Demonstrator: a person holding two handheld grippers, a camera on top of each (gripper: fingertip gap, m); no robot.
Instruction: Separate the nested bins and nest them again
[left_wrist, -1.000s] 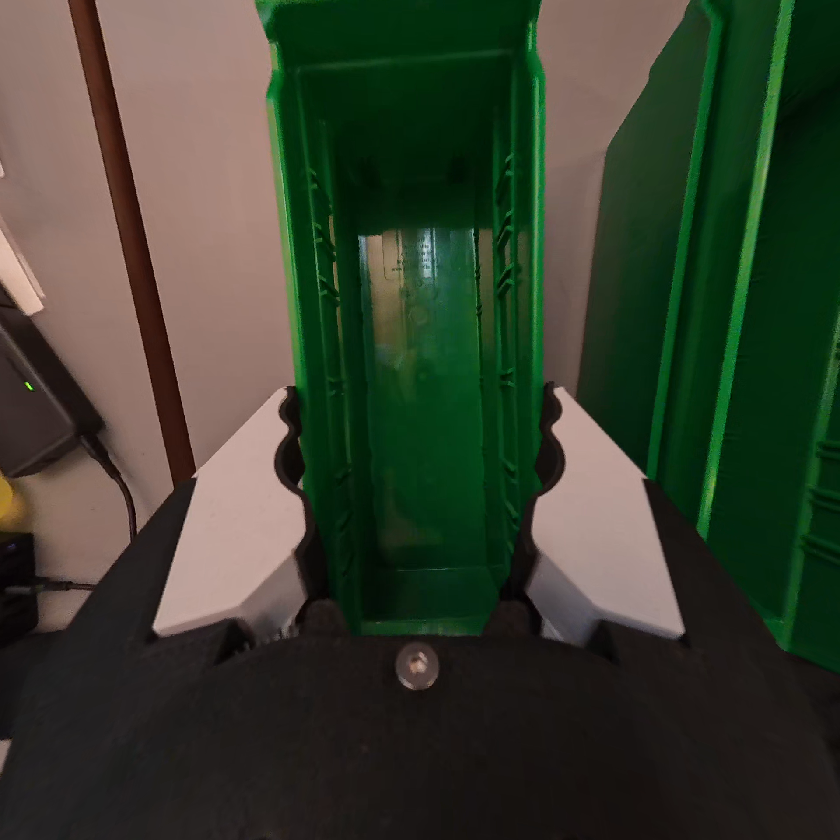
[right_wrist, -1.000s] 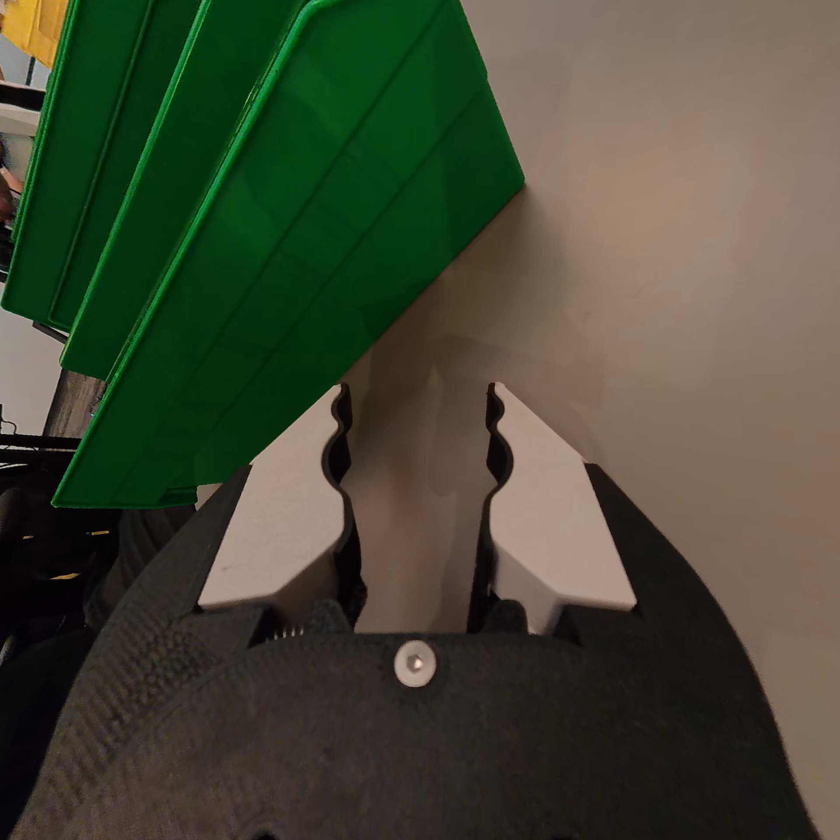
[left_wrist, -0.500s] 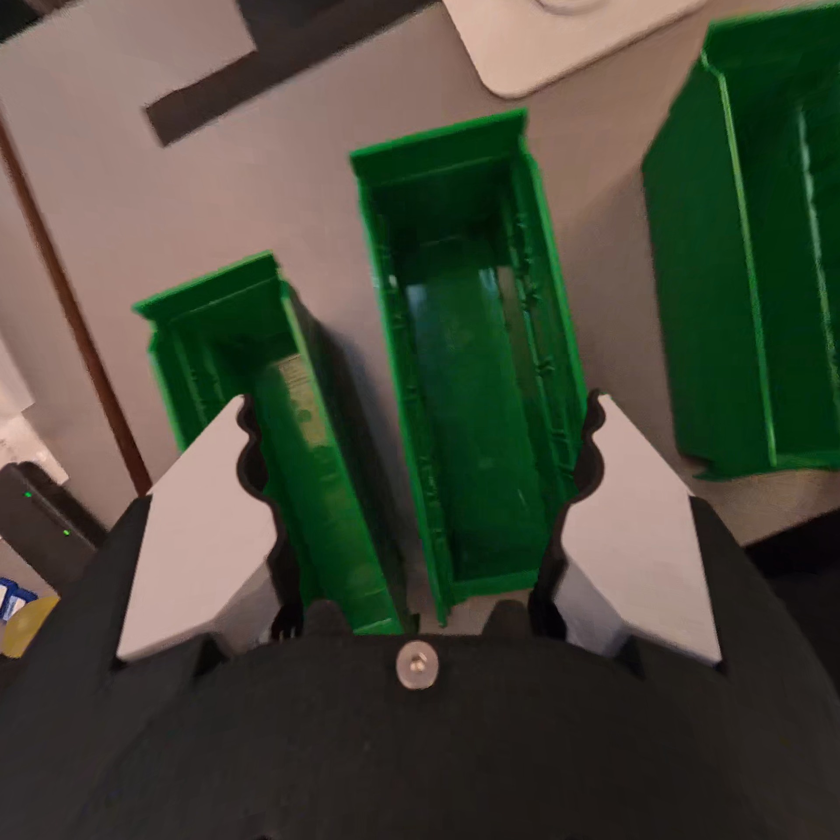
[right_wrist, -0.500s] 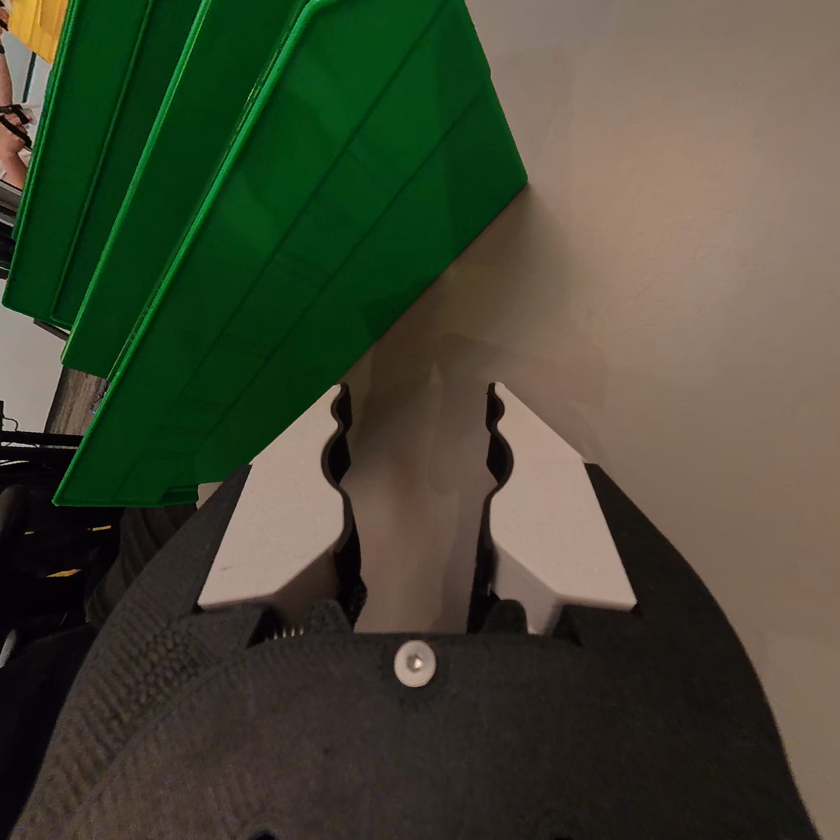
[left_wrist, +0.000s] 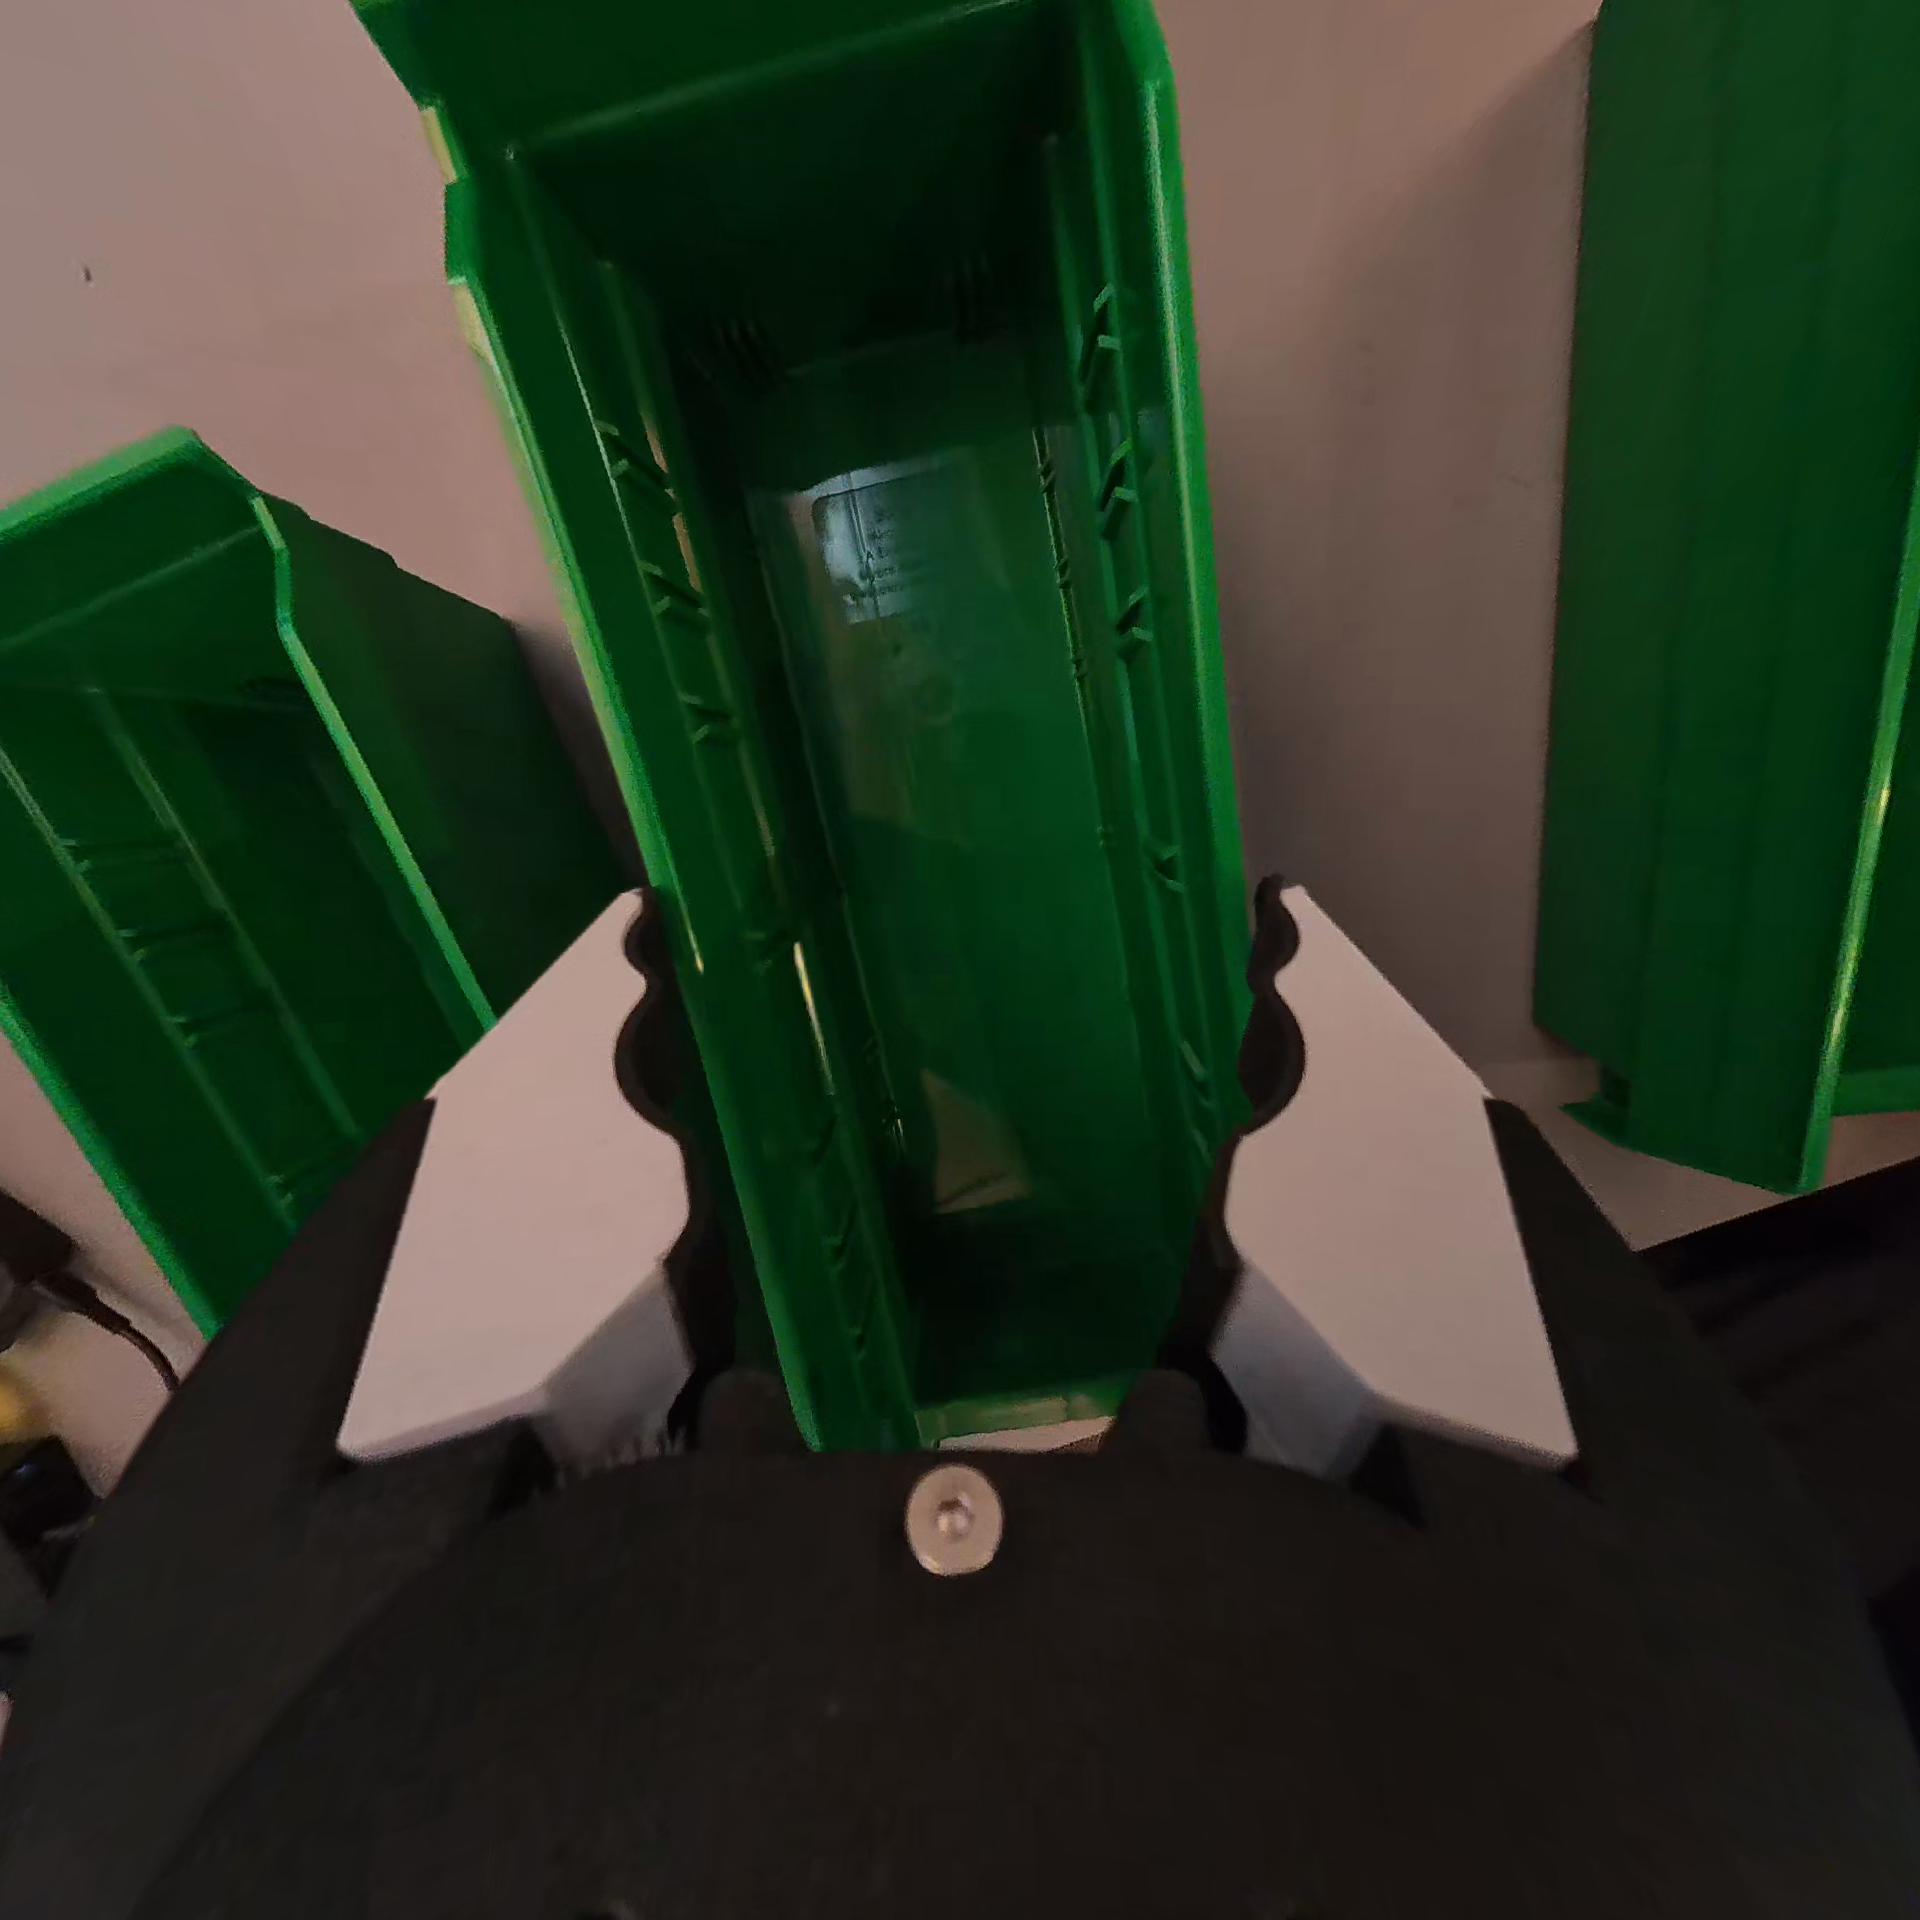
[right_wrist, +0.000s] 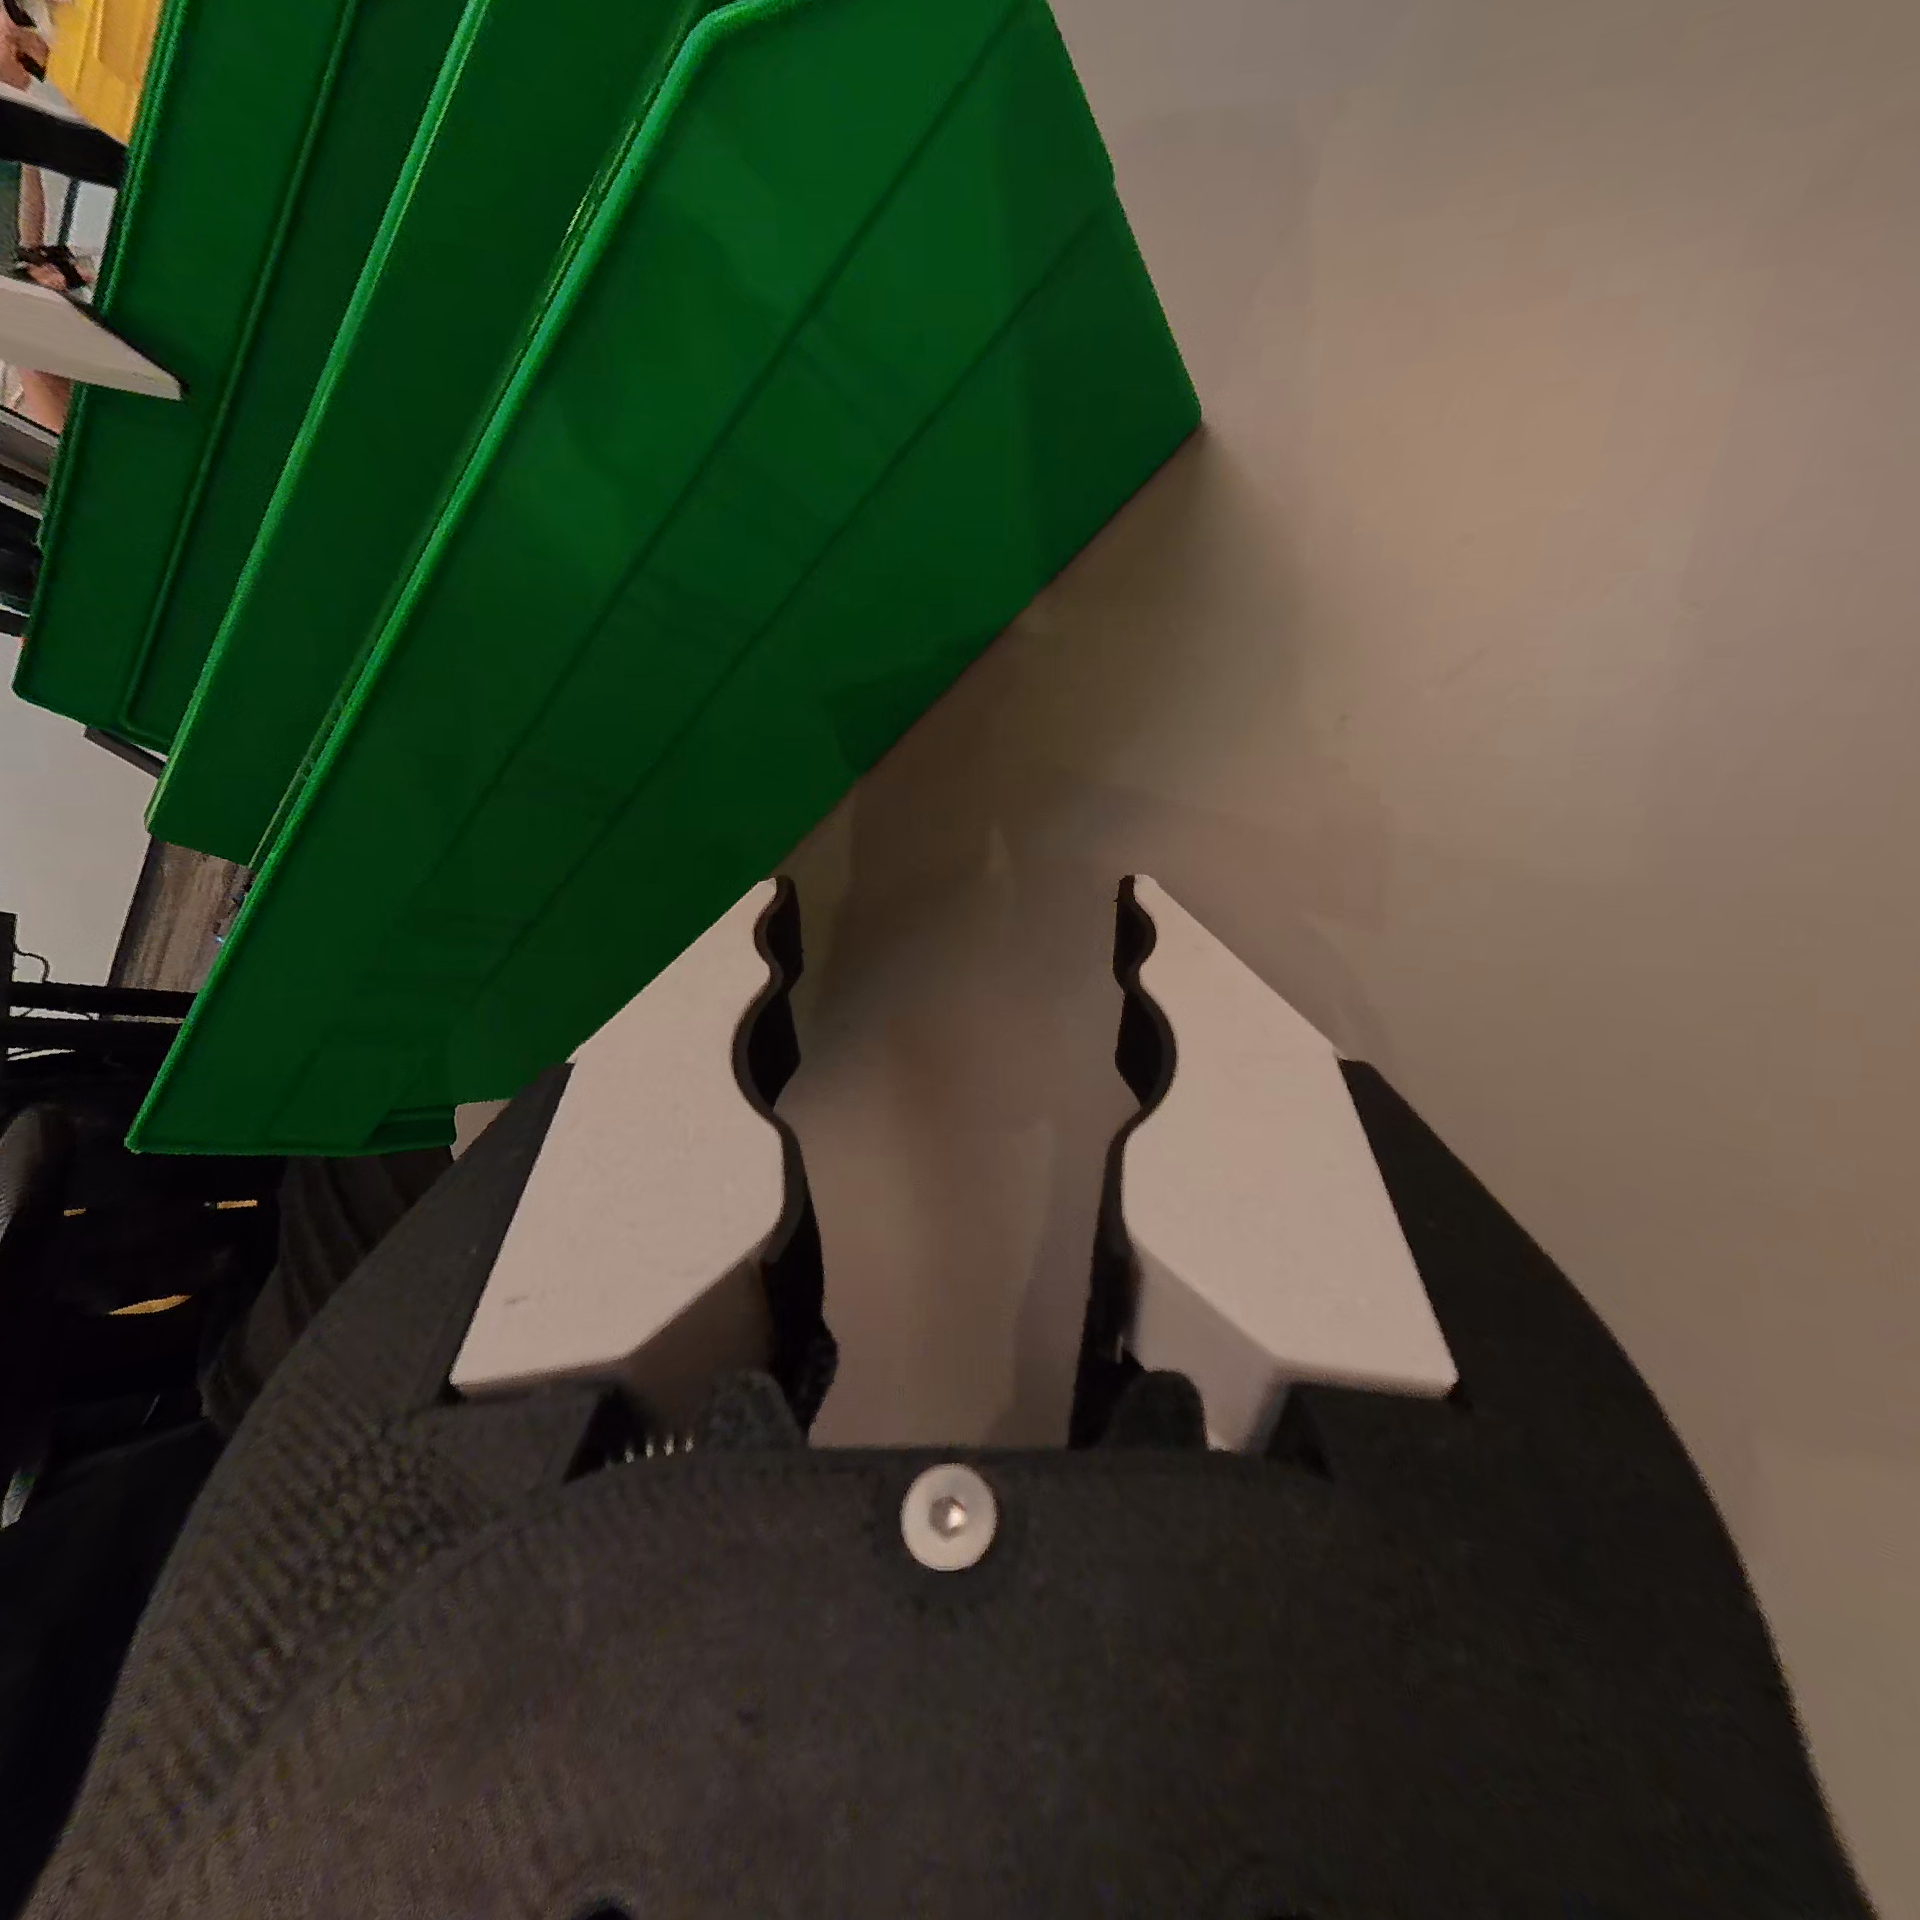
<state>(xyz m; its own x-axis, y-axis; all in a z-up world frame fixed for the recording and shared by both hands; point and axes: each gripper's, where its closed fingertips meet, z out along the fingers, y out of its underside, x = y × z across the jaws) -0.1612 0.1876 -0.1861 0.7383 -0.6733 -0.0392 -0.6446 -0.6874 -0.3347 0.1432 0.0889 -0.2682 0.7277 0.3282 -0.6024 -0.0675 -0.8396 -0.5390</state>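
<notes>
Three green bins stand side by side on a pale table (left_wrist: 1403, 520). In the left wrist view my left gripper (left_wrist: 951, 935) is shut on the near end of the middle bin (left_wrist: 935, 831), one finger on each long wall. The left bin (left_wrist: 208, 883) and the right bin (left_wrist: 1714, 623) stand apart from it. In the right wrist view my right gripper (right_wrist: 948, 904) is open and empty over bare table (right_wrist: 1507, 623). The nearest bin (right_wrist: 727, 571) is just to its left, with the two other bins (right_wrist: 416, 364) (right_wrist: 177, 364) behind it.
The table's front edge (left_wrist: 1766, 1216) runs close to the right bin's near end. A dark device with a cable (left_wrist: 62, 1288) lies beyond the left bin. A yellow object (right_wrist: 94, 62) shows at the far upper left.
My left gripper let go of one bin, pulled back with its jaws wide, then came in and closed on the middle bin. My right gripper has stayed still and open.
</notes>
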